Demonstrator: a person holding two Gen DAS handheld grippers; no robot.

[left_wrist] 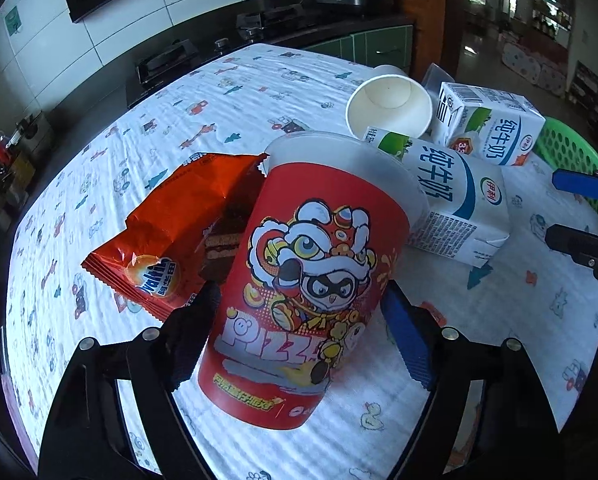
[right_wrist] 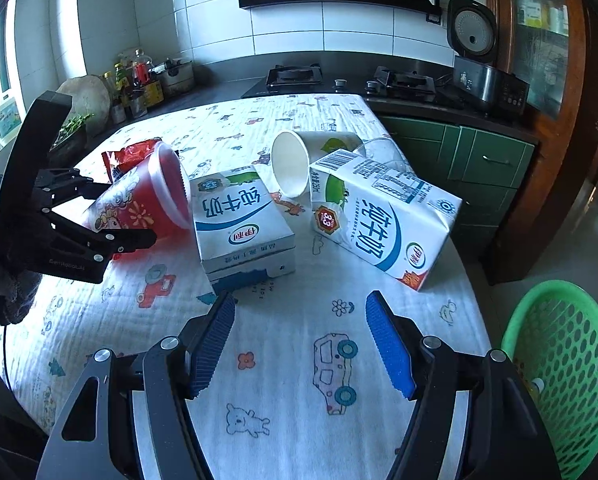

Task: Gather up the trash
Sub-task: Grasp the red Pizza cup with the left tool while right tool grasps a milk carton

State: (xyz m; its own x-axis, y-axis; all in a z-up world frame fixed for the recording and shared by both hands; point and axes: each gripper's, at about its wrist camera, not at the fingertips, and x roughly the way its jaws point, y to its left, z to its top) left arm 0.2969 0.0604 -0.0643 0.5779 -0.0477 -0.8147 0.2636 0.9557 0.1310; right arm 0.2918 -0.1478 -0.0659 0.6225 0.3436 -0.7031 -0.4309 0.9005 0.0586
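The left gripper [left_wrist: 299, 312] has its fingers around the lower part of a red pizza cup [left_wrist: 311, 272] that lies tilted on the table [left_wrist: 227, 92], mouth pointing away; the near finger pads sit against the cup's sides in the left wrist view, though whether they press or only touch is hard to judge, and the cup's far side is hidden. Behind the cup an orange snack wrapper [left_wrist: 167, 236] is partly covered by it. The right gripper [right_wrist: 301, 344] hovers with its fingers spread and nothing between them, over bare cloth just short of the near milk carton [right_wrist: 243, 224], which lies flat. A second milk carton [right_wrist: 383, 216] lies tilted to the right, resting against a white paper cup [right_wrist: 291, 168] tipped on its side; behind them a clear plastic cup [right_wrist: 383, 152] is faint and mostly hidden. A green basket [right_wrist: 563, 360] stands beyond the table's right edge, cut off by the frame in the right wrist view and showing only as a sliver in the left one. The right wrist view alone shows the left gripper from the side at the red cup and the open cloth in front of the cartons; the left table edge runs close to the wrapper.
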